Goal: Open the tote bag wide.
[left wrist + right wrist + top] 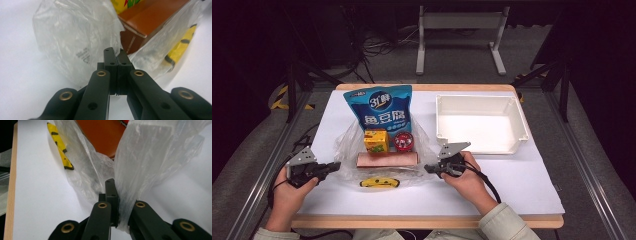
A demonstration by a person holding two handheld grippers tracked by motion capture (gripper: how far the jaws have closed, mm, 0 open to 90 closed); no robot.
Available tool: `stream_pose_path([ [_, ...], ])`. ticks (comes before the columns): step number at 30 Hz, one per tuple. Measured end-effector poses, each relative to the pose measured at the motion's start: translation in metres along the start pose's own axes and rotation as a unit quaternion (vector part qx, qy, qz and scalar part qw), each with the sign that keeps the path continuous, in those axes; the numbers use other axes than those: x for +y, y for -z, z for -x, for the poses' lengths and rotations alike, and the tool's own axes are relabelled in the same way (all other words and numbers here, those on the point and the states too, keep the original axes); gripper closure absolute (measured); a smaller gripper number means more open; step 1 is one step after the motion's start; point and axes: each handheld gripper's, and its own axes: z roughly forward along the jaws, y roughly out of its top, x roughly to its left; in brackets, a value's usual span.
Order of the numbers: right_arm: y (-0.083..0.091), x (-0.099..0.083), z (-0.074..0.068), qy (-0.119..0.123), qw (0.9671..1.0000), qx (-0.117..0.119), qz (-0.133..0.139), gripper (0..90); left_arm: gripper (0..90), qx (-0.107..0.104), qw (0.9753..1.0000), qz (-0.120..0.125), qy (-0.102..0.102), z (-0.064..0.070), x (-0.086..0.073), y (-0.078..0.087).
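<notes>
Okay, I've got both fingers clamped on the plastic bag (347, 145): left gripper (329, 169), right gripper (430, 168). Next, I'd spread the mouth without tearing film.

A white sheet (522, 185) covers a wooden table (427, 221). Taking the middle of the sheet as the dial's centre, an empty white tub (477, 145) sits at 2 o'clock. A blue snack pouch (380, 107) lies at 11 o'clock. Just at the pouch's 6 o'clock stand a yellow carton (376, 141) and a round red tin (403, 141) side by side, the tin at the carton's 3 o'clock. A long brown box (387, 159) lies at 9 o'clock, right in front of both. A yellow and black strip (380, 183) lies at 8 o'clock. Beyond the table at 12 o'clock a grey metal stand (459, 22) rests on the floor, with loose cables (377, 47) at its 9 o'clock
</notes>
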Motion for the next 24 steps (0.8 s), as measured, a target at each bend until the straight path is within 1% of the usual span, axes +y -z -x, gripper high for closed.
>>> stream_pose_path([
  [7, -0.005, -0.012, -0.001, -0.006, 0.9997, 0.006, -0.025, 89.2, 89.7, -0.004, 0.9998, -0.016, 0.014, -0.002, -0.009, -0.007],
  [10, -0.005, -0.017, -0.002, -0.010, 0.9994, 0.007, -0.033, 89.3, 89.8, -0.005, 0.9996, -0.020, 0.017, -0.003, -0.011, -0.009],
  [14, -0.002, -0.022, -0.001, -0.015, 0.9991, 0.007, -0.039, 89.4, 89.8, -0.006, 0.9994, -0.025, 0.023, -0.004, -0.013, -0.011],
  [17, 0.001, -0.024, -0.001, -0.019, 0.9988, 0.004, -0.045, 89.5, 89.8, -0.001, 0.9992, -0.031, 0.025, -0.004, -0.014, -0.013],
  [20, 0.005, -0.028, 0.000, -0.029, 0.9986, 0.003, -0.044, 89.6, 89.8, -0.004, 0.9991, -0.030, 0.031, -0.005, -0.016, -0.014],
  [22, 0.008, -0.030, 0.001, -0.034, 0.9984, 0.002, -0.044, 89.6, 89.8, 0.003, 0.9991, -0.031, 0.029, -0.006, -0.016, -0.014],
  [23, 0.008, -0.030, 0.001, -0.034, 0.9984, 0.002, -0.044, 89.6, 89.8, 0.003, 0.9991, -0.031, 0.029, -0.006, -0.016, -0.014],
  [24, 0.011, -0.032, 0.004, -0.040, 0.9983, -0.002, -0.043, 89.5, 89.8, 0.002, 0.9991, -0.029, 0.032, -0.007, -0.017, -0.015],
])
